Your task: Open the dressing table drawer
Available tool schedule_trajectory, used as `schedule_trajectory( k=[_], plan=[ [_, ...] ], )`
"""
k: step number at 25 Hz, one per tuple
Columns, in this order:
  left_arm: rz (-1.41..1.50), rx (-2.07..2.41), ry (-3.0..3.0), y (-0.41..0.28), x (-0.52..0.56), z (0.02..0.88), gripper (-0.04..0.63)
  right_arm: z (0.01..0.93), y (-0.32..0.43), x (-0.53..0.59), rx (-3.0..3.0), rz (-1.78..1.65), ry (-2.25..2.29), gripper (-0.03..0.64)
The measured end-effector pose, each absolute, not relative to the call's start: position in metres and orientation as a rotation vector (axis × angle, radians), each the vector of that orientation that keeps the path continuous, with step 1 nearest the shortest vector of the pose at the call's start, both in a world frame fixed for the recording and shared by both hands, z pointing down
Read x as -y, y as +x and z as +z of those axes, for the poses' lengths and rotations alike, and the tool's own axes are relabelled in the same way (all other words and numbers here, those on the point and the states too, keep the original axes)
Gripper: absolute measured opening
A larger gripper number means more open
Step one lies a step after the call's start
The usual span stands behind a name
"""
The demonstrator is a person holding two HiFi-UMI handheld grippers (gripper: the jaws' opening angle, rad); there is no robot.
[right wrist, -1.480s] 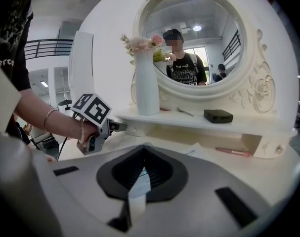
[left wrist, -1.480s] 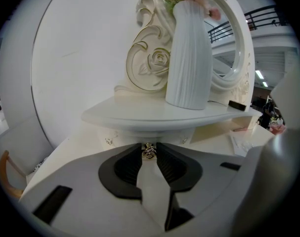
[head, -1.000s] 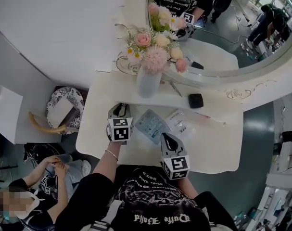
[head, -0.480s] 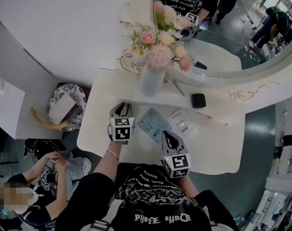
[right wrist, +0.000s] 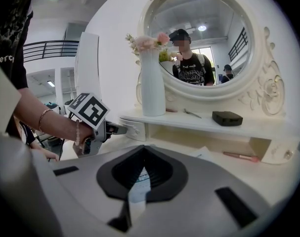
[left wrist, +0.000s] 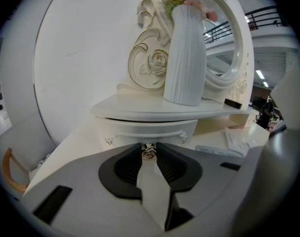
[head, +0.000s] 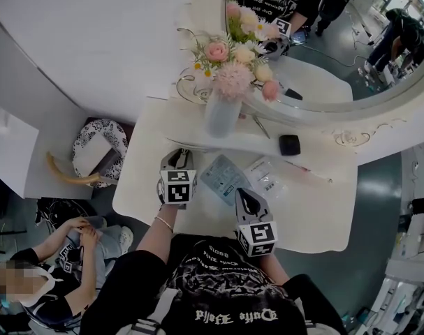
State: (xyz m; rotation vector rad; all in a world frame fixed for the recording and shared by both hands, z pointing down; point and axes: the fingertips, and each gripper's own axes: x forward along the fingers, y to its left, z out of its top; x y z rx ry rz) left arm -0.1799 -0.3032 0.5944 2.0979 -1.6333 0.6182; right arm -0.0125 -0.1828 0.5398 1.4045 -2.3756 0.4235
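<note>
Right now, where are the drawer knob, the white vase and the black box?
drawer knob (left wrist: 149,151), left gripper view, on its metal head
white vase (right wrist: 153,85), right gripper view, middle of its body
black box (head: 289,144), head view, on its top

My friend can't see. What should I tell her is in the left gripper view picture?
The left hand-held gripper pinches the small metal knob of a white drawer. Above the drawer, a shelf holds a tall ribbed white vase in front of an ornate mirror.
</note>
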Motion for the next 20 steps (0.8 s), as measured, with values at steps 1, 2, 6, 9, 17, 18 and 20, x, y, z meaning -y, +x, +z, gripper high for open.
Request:
schedule_trajectory(
  k=[1,2,6,9,17,18,20],
  plan=[
    [0.619,1.634,2.098,-0.18,0.303,0.594,0.103,0.539,-0.013,0.183,2.377,0.423,1.404,0.011],
    [0.619,1.636,2.101,-0.181,0.302,0.594,0.103,0.539,-0.013,0.182,2.378,0.423,1.404,0.011],
    [0.62,1.634,2.113,-0.181,0.3,0.593,0.103,0.539,-0.013,0.182,2.381,0.422,1.406,0.011],
    [0.624,1.631,2.11,-0.181,0.298,0.594,0.103,0.539,-0.012,0.181,2.384,0.42,1.406,0.011],
    [0.627,1.627,2.11,-0.183,0.292,0.595,0.103,0.538,-0.013,0.178,2.387,0.414,1.411,0.011],
    [0.625,1.628,2.116,-0.183,0.292,0.594,0.103,0.538,-0.013,0.178,2.387,0.414,1.412,0.011],
    [0.629,1.627,2.117,-0.183,0.291,0.594,0.103,0.538,-0.013,0.177,2.388,0.416,1.415,0.011]
  ],
)
